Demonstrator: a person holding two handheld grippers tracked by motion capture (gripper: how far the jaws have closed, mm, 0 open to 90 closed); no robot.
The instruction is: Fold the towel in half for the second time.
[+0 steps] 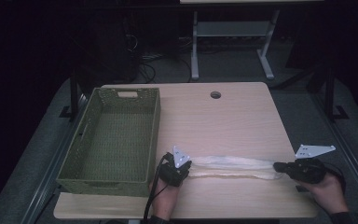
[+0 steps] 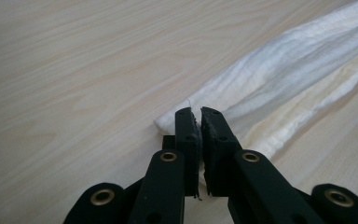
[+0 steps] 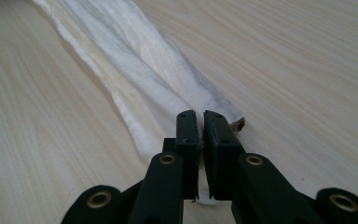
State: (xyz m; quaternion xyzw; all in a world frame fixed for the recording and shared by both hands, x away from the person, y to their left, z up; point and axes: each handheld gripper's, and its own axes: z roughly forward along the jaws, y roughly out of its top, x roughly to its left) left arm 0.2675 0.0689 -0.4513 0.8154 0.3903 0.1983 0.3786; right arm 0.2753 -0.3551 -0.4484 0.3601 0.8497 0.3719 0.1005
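The white cloth [image 1: 233,167], bunched into a long strip across the counter [image 1: 223,116], looks light, limp and wrinkle-prone, so each end is the sensible hold, where the left claw [image 2: 200,114] and right claw [image 3: 200,116] pinch it clenched.

The left hand-held gripper [image 2: 199,114] rises from six o'clock, its two black jaws nearly together and pinched on the near end of a white cloth [image 2: 279,70]. The cloth runs as a long bunched strip toward two o'clock across the pale wooden desk [image 2: 74,70], with a yellowish fold along its lower edge.
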